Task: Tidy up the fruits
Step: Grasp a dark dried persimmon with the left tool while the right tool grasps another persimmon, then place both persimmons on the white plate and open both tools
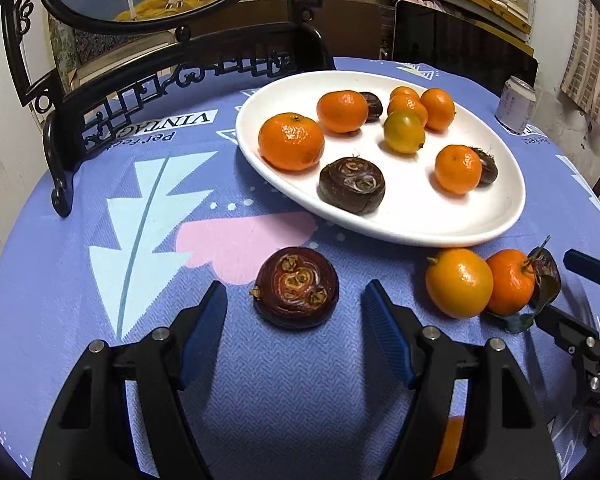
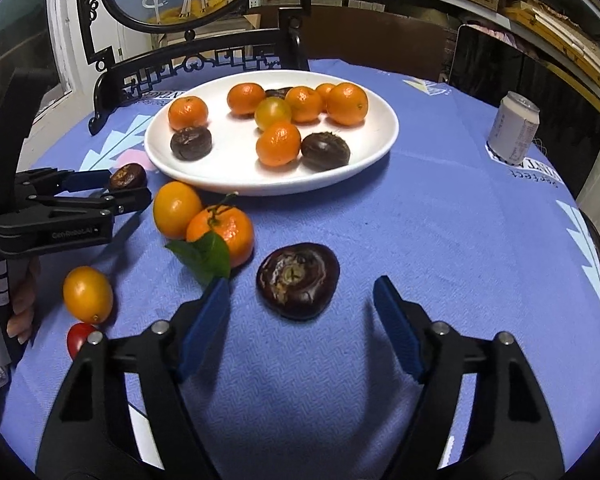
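Two claws are held wide and empty: the left gripper (image 1: 294, 300) by one dark fruit (image 1: 296, 286), the right gripper (image 2: 302, 294) by another dark fruit (image 2: 298, 280). Each must be closed gently, then lifted to the plate (image 2: 228, 176).

A home storage room or framing workshop: stacked wooden frames (image 2: 552, 28) fill the shelves behind a cloth-covered round worktop (image 2: 440, 220) and carved black screen stand (image 1: 112, 92).
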The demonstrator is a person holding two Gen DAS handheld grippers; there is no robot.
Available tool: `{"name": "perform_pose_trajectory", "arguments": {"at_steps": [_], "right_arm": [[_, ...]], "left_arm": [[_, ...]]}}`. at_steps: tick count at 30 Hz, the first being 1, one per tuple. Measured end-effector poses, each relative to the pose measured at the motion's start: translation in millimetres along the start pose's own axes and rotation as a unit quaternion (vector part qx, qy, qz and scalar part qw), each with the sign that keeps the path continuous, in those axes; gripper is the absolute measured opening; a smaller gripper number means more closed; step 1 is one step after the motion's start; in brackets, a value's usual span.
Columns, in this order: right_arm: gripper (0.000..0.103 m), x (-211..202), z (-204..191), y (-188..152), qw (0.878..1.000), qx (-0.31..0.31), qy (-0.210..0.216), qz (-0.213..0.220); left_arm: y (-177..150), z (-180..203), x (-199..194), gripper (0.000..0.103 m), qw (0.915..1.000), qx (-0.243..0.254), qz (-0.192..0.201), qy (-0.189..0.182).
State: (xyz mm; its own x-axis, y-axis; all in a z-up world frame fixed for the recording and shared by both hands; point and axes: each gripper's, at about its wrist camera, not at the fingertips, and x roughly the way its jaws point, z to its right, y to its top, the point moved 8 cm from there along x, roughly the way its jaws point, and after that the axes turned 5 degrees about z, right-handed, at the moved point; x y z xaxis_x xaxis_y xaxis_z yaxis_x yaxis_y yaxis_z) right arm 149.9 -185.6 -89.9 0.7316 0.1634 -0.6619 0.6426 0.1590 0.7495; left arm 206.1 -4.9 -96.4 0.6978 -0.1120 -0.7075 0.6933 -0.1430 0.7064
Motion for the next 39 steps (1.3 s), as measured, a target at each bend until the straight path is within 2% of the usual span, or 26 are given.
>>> {"name": "perform_pose_trajectory", "arguments": {"at_steps": [2, 9, 10, 14, 25, 31, 39], "right_arm": [[0.074, 1, 2, 0, 1.0, 0.002, -0.002, 0.001], [0.046, 9, 2, -5, 1.0, 0.011, 0.013, -0.019], [0.045, 9, 0, -5, 1.0, 0.007, 0.013, -0.018], [0.045, 8, -1, -5, 1.0, 0.007, 0.011, -0.018], [0.045, 9, 0, -5, 1.0, 0.013, 0.015, -0.018], [0.044, 9, 1, -5, 1.0, 0.017, 0.018, -0.019], [0.044, 6, 8, -6, 0.999, 0.03, 0.018, -0.019]], "left_arm": [[0, 0, 1, 0.073, 1.0, -0.005, -0.002, -0.004], [0, -3, 1, 0.071, 0.9998, -0.016, -0.002, -0.009], [0, -3, 1, 0.07, 0.9998, -0.016, -0.001, -0.009], [1, -6, 2, 0.065, 0.9997, -0.023, 0.001, -0.008], [4, -6, 4, 0.065, 0.9997, -0.025, 0.003, -0.007], [3, -4, 0, 0.042, 0.9995, -0.028, 0.009, -0.014], [-2, -4, -10, 0.041, 0.9994, -0.027, 0.017, -0.015]]}}
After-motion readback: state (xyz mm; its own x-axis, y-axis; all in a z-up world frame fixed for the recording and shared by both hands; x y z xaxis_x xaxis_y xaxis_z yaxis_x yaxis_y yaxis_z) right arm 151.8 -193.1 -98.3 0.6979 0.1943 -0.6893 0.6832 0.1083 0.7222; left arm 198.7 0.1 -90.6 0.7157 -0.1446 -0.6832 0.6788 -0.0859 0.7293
